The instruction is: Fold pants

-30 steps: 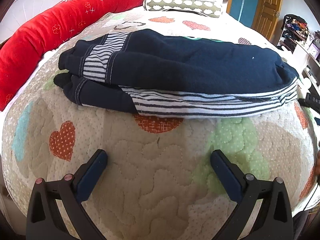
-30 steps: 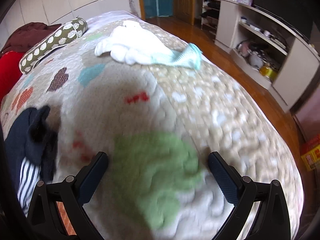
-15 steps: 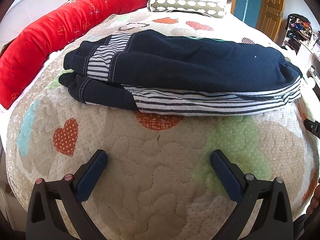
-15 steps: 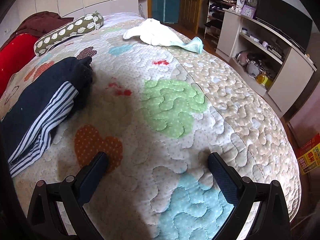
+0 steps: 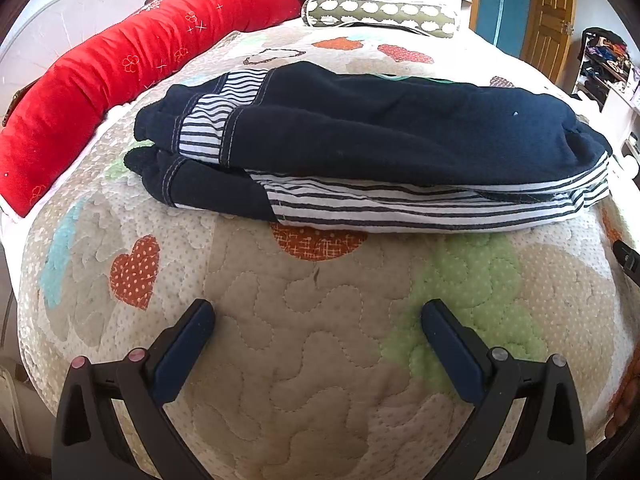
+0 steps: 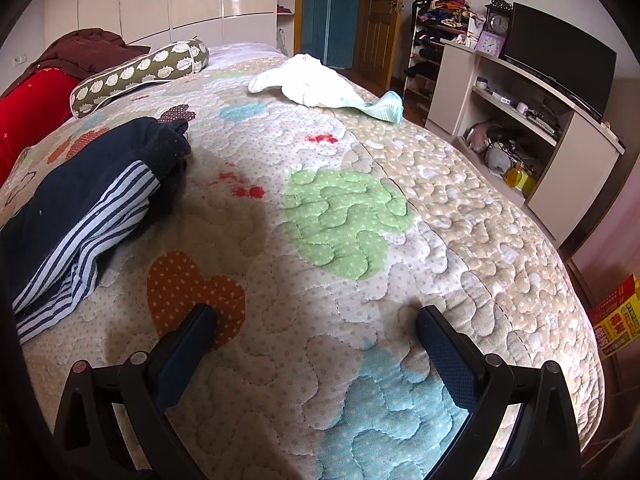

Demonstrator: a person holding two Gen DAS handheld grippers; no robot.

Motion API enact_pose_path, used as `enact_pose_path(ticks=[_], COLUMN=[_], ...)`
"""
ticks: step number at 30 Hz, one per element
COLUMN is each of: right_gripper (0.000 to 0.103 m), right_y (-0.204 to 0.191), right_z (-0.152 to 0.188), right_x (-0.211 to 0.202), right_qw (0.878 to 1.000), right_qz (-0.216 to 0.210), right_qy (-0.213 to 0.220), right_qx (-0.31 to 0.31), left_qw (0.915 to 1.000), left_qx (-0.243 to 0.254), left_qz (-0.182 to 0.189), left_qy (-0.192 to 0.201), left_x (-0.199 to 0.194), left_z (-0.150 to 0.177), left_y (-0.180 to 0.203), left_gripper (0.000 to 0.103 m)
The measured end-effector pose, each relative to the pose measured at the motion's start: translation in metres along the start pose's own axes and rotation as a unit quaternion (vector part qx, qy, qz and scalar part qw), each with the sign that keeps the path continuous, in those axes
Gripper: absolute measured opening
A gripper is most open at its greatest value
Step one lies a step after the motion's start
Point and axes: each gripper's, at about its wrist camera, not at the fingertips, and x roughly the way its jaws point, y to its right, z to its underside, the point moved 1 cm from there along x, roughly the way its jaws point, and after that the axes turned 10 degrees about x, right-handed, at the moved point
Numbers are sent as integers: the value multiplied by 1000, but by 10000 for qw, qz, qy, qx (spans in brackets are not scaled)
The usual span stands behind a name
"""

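The pants (image 5: 372,148), navy with striped panels, lie folded in a flat stack on the quilted bed cover (image 5: 320,360), long side across the left wrist view. A red bolster (image 5: 132,68) runs along the far left edge of the bed, and a patterned green roll pillow (image 5: 380,16) lies across its far end; both are well apart from the pants. Nothing stands between either gripper and the pants. The left wrist view shows the full stack, with a strip of bare quilt between it and the left gripper (image 5: 318,320). At its right edge a dark part of the other tool (image 5: 628,260) enters the frame. The right wrist view shows only one end of the pants (image 6: 92,200) at its left side, and adds items the left view lacks: a white garment (image 6: 312,84) with a pale teal cuff lying near the far bed edge, a shelf unit (image 6: 520,120) carrying a dark television (image 6: 560,60), and a wooden door (image 6: 380,16). The fingers of the left gripper are spread wide, holding nothing, above bare quilt. The fingers of the right gripper (image 6: 316,320) are likewise spread wide and empty, above the quilt, beside the pants and not touching them.
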Motion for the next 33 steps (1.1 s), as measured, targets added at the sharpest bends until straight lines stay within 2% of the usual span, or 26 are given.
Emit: enact_pose_path(ticks=[17,33], right_gripper=[102,102], right_y=[1,0], right_z=[0,5], right_x=[0,-3], right_qw=[10000,9997], right_qz=[-3,26], right_qy=[36,259], right_qx=[-5,-25], left_qw=[10000,10000], left_qx=[-9,-13], left_qz=[-16,-39], left_qy=[7,72], left_x=[2,-1], left_z=[-1,0], left_y=[0,1], left_gripper=[103,103])
